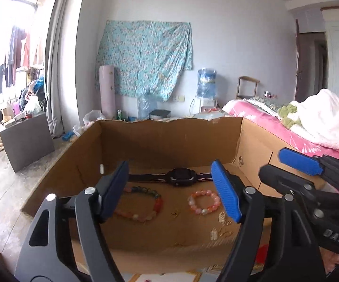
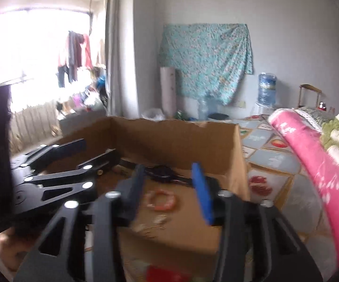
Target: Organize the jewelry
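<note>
Both grippers are hovering at the cardboard box (image 1: 52, 171), fingers spread and pinching nothing. Likely step: choosing jewelry; next, lowering onto the pink bracelet (image 1: 203, 202) near the watch (image 1: 177, 176).

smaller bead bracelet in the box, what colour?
Pink and orange beads, some pale. The smaller bracelet shows best in the left wrist view.

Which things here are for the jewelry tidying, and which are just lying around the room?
For the job: multicolour bead bracelet; pink bead bracelet; black watch; cardboard box; left gripper; right gripper.

Just lying about: water bottle; flowered cloth; pink blanket; grey cabinet.
</note>
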### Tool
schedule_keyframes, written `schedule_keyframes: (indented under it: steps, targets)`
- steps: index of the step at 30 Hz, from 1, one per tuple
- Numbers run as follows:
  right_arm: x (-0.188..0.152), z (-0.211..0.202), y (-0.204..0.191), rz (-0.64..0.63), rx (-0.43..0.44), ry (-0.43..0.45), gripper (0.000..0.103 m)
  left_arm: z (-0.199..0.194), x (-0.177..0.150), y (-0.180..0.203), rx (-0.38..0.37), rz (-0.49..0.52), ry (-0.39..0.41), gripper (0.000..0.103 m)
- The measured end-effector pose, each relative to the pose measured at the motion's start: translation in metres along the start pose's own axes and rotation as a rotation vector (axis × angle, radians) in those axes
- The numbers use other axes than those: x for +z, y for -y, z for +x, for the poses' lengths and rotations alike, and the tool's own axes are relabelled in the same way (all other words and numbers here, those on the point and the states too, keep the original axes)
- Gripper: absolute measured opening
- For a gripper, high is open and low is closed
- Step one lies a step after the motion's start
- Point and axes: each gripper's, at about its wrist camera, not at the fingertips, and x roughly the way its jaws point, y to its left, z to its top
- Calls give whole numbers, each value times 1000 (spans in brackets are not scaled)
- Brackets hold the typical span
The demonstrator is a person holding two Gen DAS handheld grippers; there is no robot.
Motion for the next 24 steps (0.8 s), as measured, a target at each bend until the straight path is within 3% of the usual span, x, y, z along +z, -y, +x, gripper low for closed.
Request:
schedule_keyframes:
  steps: [8,13,24]
  targets:
    - [-9,-4,-12,-42,-46,65,80,-7,-7,-11,12,14,80,90]
    - [-9,1,-15,-52,-42,82,86,-6,-6,-18,24,11,73,95]
    - [-1,19,-5,-72,-13,92,91,5,-5,-18,106,-18,86,95]
